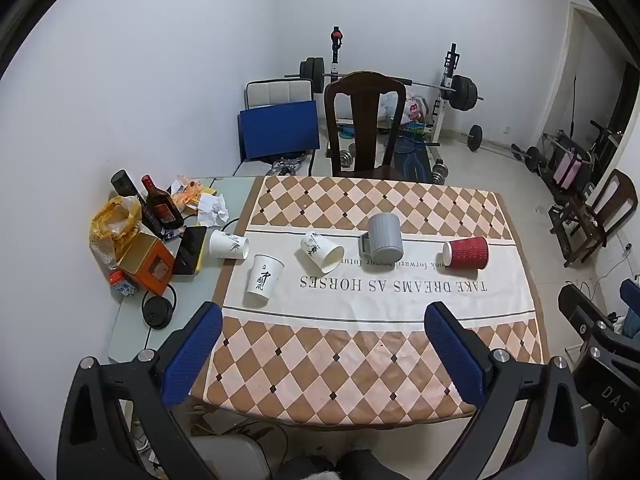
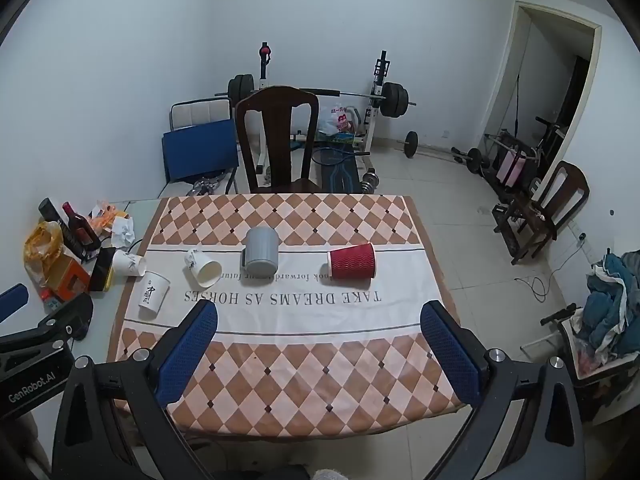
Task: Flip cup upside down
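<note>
Several cups sit in a row on the checkered tablecloth [image 1: 360, 360]. A red ribbed paper cup [image 1: 466, 253] [image 2: 352, 261] lies on its side at the right. A grey mug [image 1: 385, 240] [image 2: 261, 251] lies tipped beside it. A white paper cup [image 1: 322, 251] [image 2: 203, 267] lies on its side, mouth toward me. Another white cup [image 1: 263, 280] [image 2: 153, 294] stands upright, and a third [image 1: 229, 244] [image 2: 128, 263] lies at the left edge. My left gripper [image 1: 324, 316] and right gripper [image 2: 320, 314] are both open and empty, above the table's near edge.
Bottles [image 1: 160, 204], an orange box [image 1: 146, 264], a yellow bag and crumpled paper crowd a side table at left. A dark wooden chair [image 1: 366, 120] stands behind the table. Barbell gear [image 1: 456, 88] fills the back; another chair [image 2: 556, 208] stands at right.
</note>
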Demonstrator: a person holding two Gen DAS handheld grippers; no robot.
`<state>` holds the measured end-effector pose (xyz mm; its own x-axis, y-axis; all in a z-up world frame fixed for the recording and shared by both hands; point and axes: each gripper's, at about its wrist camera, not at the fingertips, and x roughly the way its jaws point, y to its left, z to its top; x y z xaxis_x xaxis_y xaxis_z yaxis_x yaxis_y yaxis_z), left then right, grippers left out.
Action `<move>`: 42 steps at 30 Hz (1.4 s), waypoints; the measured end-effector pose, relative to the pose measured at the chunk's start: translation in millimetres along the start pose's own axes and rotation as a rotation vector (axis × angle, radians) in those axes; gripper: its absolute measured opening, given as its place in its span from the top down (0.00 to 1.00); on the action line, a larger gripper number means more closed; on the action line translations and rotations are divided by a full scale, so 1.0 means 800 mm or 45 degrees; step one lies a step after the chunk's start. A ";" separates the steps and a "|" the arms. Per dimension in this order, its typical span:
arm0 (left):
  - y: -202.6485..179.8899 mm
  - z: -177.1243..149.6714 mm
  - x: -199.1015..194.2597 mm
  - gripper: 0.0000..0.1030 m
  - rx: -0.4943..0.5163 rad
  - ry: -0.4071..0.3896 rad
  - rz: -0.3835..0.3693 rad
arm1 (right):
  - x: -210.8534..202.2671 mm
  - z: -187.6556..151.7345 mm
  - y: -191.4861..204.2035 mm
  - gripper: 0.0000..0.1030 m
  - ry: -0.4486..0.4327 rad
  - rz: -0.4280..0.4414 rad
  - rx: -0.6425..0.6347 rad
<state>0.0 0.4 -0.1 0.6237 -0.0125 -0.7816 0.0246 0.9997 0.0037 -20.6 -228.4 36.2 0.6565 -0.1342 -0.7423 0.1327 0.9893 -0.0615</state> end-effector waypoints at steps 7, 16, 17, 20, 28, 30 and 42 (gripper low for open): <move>0.003 -0.002 -0.001 0.00 0.000 0.004 0.003 | 0.008 0.007 0.007 0.01 0.035 -0.041 -0.028; -0.003 0.006 0.006 0.00 0.009 0.013 0.000 | 0.009 0.013 -0.012 0.01 0.012 -0.020 -0.016; -0.002 0.008 0.007 0.00 0.007 0.012 -0.003 | 0.005 0.009 -0.008 0.01 0.007 -0.025 -0.018; -0.003 0.014 0.010 0.00 0.006 0.017 -0.006 | 0.006 0.008 -0.007 0.01 0.004 -0.027 -0.020; -0.004 0.018 0.011 0.00 0.002 0.018 -0.009 | 0.004 0.008 -0.004 0.01 0.002 -0.028 -0.021; -0.005 0.017 0.010 0.00 0.006 0.015 -0.003 | 0.004 0.009 -0.005 0.01 -0.001 -0.027 -0.021; -0.005 0.017 0.012 0.00 0.005 0.016 -0.008 | 0.005 0.014 -0.007 0.01 -0.007 -0.026 -0.019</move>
<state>16.5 -4.3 1.2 0.6134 -0.0186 -0.7895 0.0320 0.9995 0.0013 -10.7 -235.2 40.9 0.6577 -0.1548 -0.7372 0.1352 0.9870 -0.0867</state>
